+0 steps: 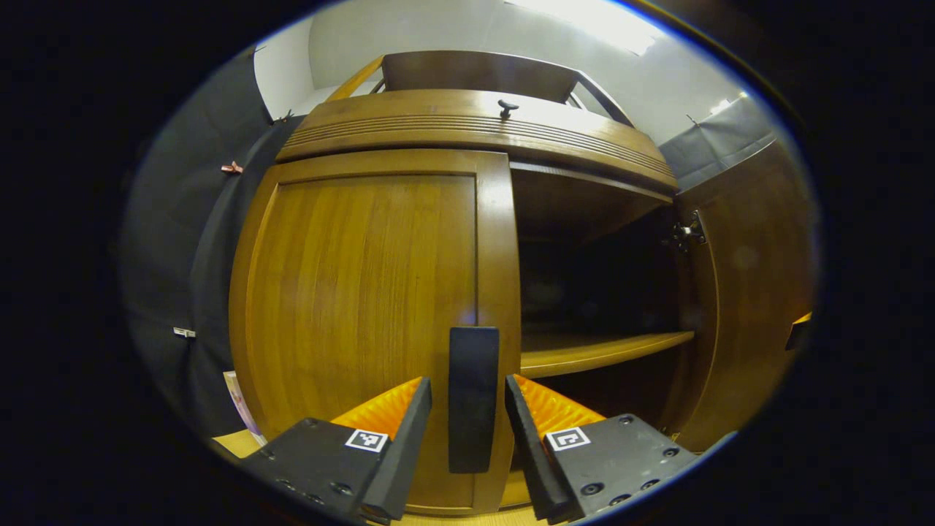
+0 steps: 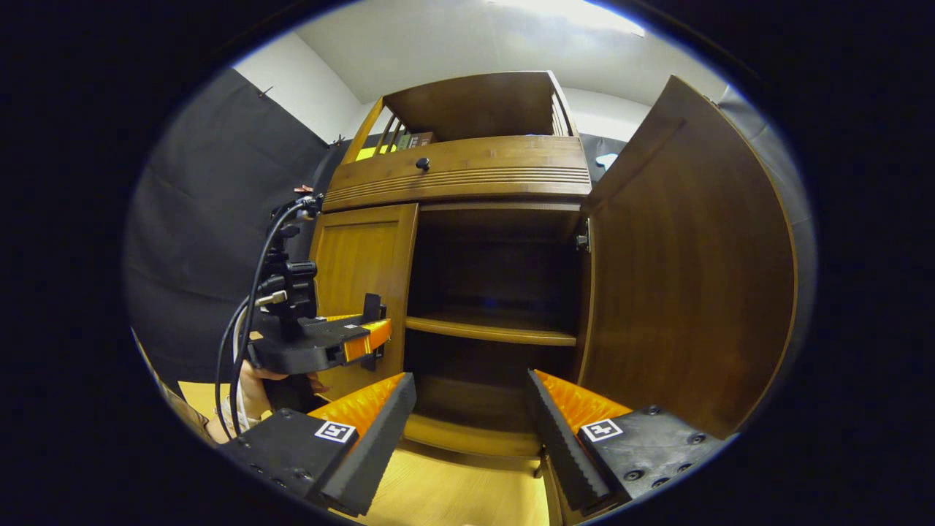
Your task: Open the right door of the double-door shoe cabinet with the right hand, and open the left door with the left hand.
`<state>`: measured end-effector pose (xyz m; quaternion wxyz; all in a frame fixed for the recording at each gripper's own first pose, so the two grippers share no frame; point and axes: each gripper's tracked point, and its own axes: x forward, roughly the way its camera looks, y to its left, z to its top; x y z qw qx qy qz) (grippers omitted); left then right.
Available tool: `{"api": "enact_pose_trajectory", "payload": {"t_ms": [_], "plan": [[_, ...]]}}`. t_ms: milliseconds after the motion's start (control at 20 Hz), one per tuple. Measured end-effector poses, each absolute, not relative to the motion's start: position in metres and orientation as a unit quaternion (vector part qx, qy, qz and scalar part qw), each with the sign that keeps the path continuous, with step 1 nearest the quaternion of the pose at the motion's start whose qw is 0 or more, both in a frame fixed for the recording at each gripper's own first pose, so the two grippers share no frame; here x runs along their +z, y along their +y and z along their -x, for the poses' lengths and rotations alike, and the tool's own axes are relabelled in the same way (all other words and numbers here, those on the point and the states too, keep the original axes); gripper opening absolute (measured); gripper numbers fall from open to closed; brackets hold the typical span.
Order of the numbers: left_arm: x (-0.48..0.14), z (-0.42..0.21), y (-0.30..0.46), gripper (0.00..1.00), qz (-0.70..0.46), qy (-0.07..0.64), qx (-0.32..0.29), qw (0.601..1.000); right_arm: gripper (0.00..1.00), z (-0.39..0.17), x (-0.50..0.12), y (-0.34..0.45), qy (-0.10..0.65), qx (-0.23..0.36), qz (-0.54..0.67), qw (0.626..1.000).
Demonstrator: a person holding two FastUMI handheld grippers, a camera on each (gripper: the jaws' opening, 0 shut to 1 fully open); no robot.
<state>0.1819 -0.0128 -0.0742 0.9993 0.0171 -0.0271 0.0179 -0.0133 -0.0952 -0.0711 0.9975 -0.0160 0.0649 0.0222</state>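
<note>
The right door (image 2: 687, 263) of the shoe cabinet (image 2: 467, 172) stands swung wide; the left door (image 1: 365, 292) is closed. The left gripper (image 1: 467, 438) straddles its handle (image 1: 473, 398), fingers apart. The right gripper (image 2: 471, 431) hangs open before the bare shelf (image 2: 497, 330). Nothing blocks the left door's swing.

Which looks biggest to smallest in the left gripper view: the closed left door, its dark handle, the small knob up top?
1. Closed left door.
2. Dark handle, enlarged by nearness between the left gripper fingers.
3. Small knob.
</note>
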Motion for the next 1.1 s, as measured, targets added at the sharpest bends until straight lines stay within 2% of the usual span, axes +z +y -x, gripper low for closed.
{"api": "enact_pose_trajectory", "payload": {"t_ms": [250,350,750,1100], "plan": [[-0.080,-0.192,-0.018,0.52,-0.017,-0.024,0.011,1.000,0.96,0.017,-0.073,-0.099,0.071,0.011,0.013,0.997],[-0.078,-0.193,-0.016,0.39,-0.024,-0.024,0.014,0.999,0.97,0.019,-0.071,-0.100,0.069,0.005,0.018,0.997],[-0.077,-0.182,-0.019,0.31,-0.019,-0.011,0.000,1.000,0.96,0.024,-0.070,-0.099,0.078,-0.001,0.012,0.997],[-0.074,-0.128,-0.012,0.32,0.001,0.006,-0.018,1.000,0.96,0.039,-0.069,-0.085,0.079,0.008,-0.003,0.997]]}}
